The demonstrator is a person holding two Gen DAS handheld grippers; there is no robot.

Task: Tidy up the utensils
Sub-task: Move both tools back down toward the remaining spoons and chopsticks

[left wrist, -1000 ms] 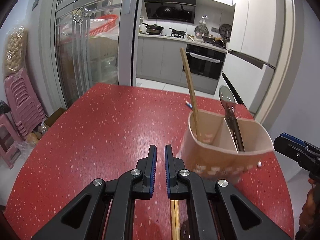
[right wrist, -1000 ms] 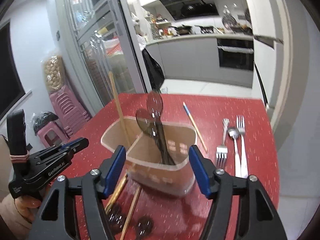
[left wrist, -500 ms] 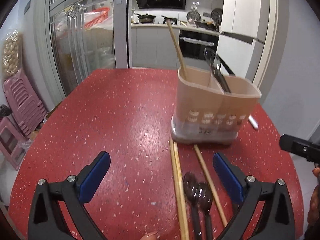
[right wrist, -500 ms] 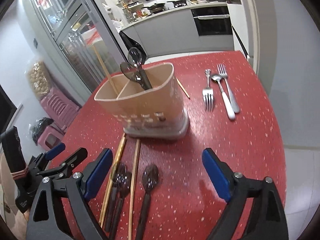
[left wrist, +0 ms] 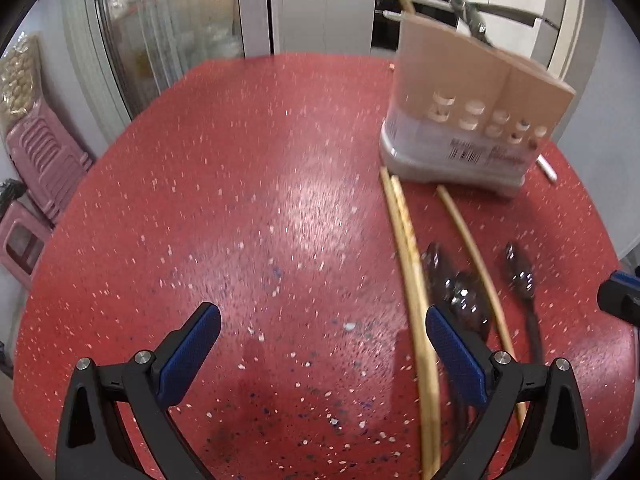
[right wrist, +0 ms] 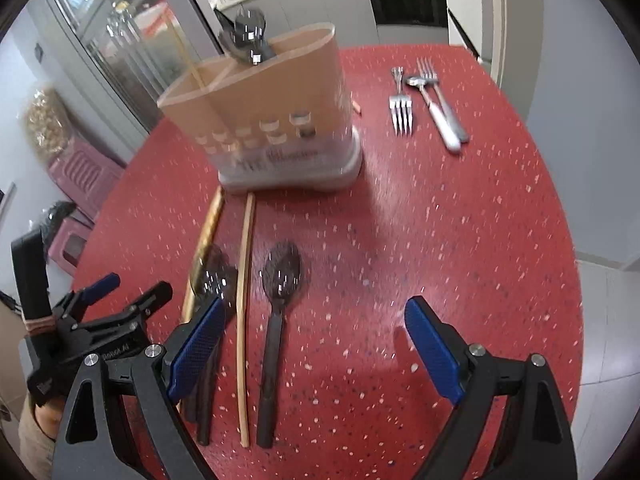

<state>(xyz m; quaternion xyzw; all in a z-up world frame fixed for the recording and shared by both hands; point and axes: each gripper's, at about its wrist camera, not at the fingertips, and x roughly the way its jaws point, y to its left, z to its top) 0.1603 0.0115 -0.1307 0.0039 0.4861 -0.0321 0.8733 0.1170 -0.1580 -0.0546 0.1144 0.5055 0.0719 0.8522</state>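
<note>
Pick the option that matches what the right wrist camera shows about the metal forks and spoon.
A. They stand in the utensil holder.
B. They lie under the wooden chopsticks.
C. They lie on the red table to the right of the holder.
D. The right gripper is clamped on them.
C: the metal forks and spoon lie flat on the red table, right of the utensil holder, apart from it, while the right gripper hangs open and empty.

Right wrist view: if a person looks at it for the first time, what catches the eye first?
Probably the beige utensil holder standing on the red speckled table, with dark spoons and one chopstick already sticking out of it. In front of it lie loose wooden chopsticks and a black spoon; the metal forks lie to its right. Both the right tongs and left tongs hang open above the table.
</note>
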